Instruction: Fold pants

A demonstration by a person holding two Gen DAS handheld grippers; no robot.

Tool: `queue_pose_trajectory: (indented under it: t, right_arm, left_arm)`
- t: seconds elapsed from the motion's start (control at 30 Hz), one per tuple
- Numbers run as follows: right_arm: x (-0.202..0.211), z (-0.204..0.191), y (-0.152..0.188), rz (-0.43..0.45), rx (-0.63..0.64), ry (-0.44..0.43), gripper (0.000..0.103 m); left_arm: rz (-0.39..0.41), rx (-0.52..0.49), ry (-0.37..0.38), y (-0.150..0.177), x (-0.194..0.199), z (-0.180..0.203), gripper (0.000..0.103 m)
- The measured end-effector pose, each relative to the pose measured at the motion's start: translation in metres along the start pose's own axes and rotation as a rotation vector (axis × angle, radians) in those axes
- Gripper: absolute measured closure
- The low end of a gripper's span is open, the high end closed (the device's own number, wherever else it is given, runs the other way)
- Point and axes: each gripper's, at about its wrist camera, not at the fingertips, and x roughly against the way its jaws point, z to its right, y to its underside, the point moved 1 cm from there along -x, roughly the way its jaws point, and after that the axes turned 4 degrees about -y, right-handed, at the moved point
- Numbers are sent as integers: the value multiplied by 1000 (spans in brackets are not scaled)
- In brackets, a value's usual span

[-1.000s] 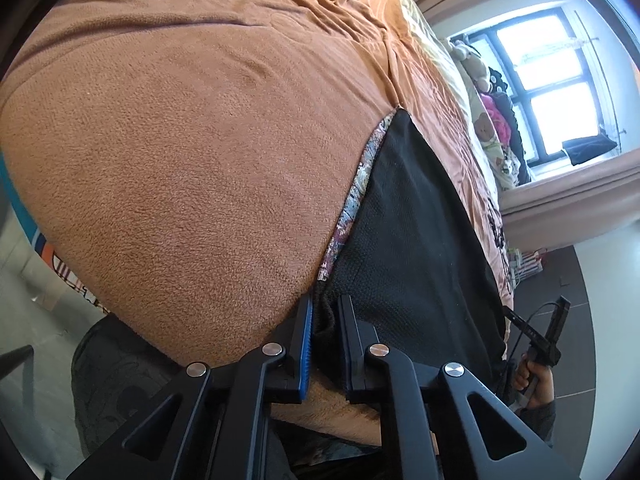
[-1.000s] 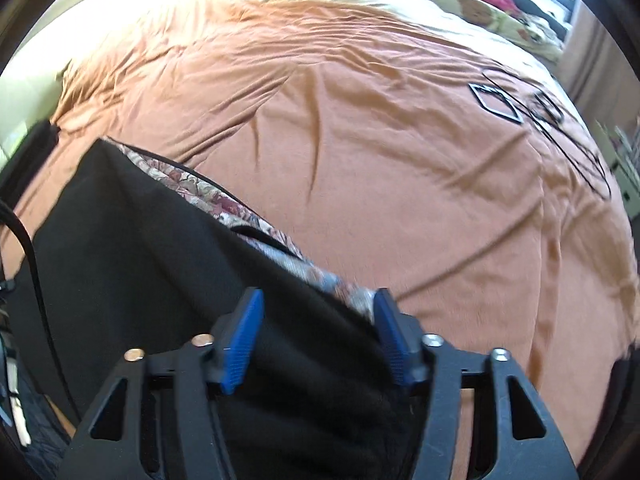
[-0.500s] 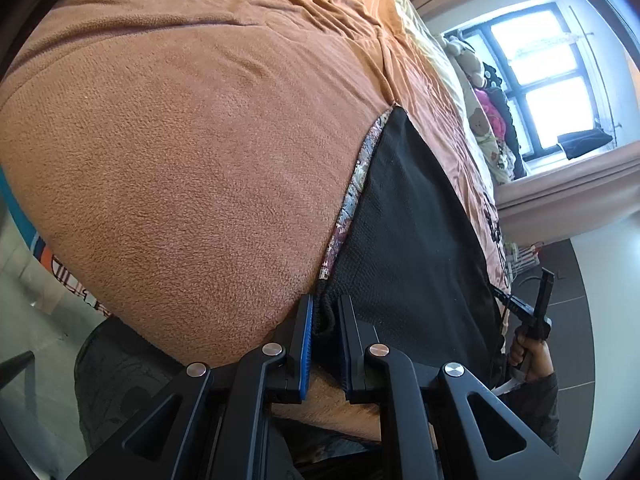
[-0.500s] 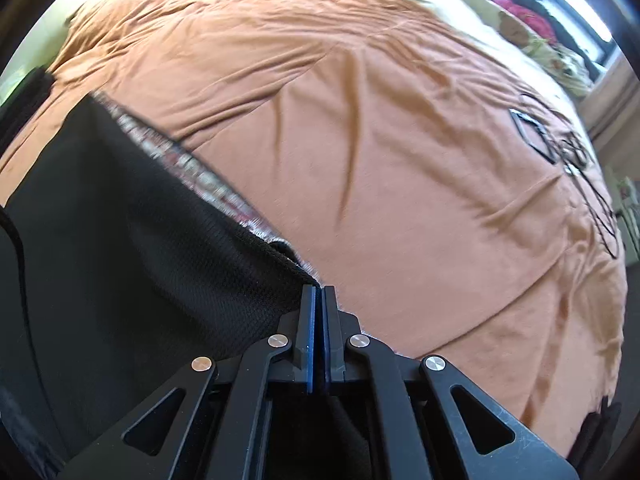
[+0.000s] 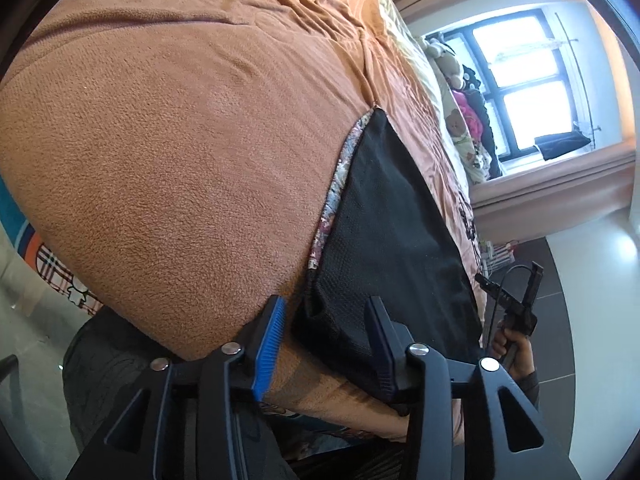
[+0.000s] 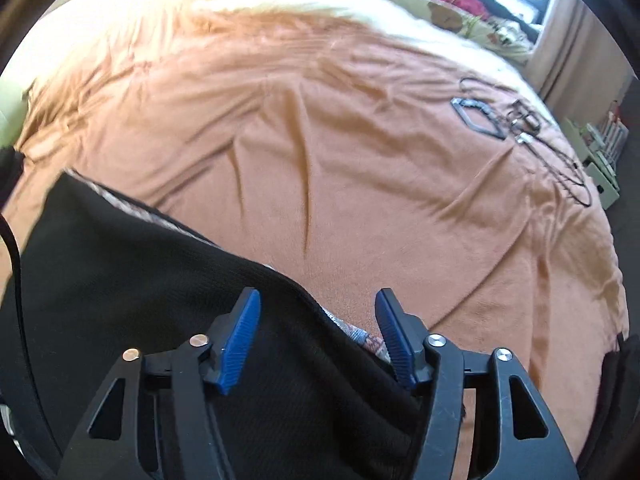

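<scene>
While both of my grippers stand open, the pants lie flat on the orange blanket near the bed's edge, black side up, with a strip of patterned fabric showing along one long side. My left gripper has its jaws well apart around a bunched corner of the black cloth; the corner sits between the pads but nothing pinches it. My right gripper is just as wide, hovering over the opposite end, where the black edge and a bit of the patterned layer cross the gap between its fingers. Neither holds anything.

I judge that a fold has been laid down and the next grasp is not yet made. The risk, as I see it, is in how I close. If I shut the left jaws on that raised lump, I may catch only the top layer and peel the fold open when I lift. On the right, closing at the edge could take the black layer and miss the patterned one beneath, so the layers slide apart. The pants also lie close to the bed's edge, so a careless drag toward me could pull them off. The cables further up the blanket are well apart from my reach.
</scene>
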Motion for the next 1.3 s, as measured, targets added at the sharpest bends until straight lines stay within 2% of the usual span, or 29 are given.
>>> queue_pose_trajectory:
  t: [0.13, 0.3, 0.43, 0.8, 0.83, 0.87, 0.93, 0.97, 1.03, 1.13, 1.3]
  right_arm:
    - [25, -12, 15, 44, -28, -32, 45]
    - [41, -33, 39, 62, -23, -70, 45]
    - [58, -35, 57, 70, -56, -103, 45]
    - [73, -74, 91, 72, -98, -181, 45]
    - [72, -77, 94, 67, -106, -196, 45]
    - [71, -81, 99, 60, -112, -211, 45]
    - [69, -87, 104, 47, -123, -232, 55]
    - [67, -90, 107, 36, -131, -243, 58]
    - [64, -92, 112, 12, -149, -255, 67]
    - [63, -94, 120, -6, -174, -280, 73]
    - [67, -104, 130, -12, -195, -313, 76]
  left_arm:
    - [13, 12, 19, 2, 0, 1, 52]
    - [36, 66, 33, 5, 0, -3, 52]
    - [43, 103, 61, 11, 0, -4, 52]
    - [66, 121, 80, 14, -8, 4, 53]
    - [68, 117, 81, 14, -9, 5, 57]
    - [67, 114, 77, 14, -10, 6, 67]
    - [62, 115, 74, 14, -11, 7, 82]
    - [62, 115, 80, 14, -12, 8, 85]
    - [69, 110, 88, 15, -11, 10, 88]
    - [79, 97, 93, 16, -9, 13, 89]
    - [88, 103, 107, 17, -6, 12, 89]
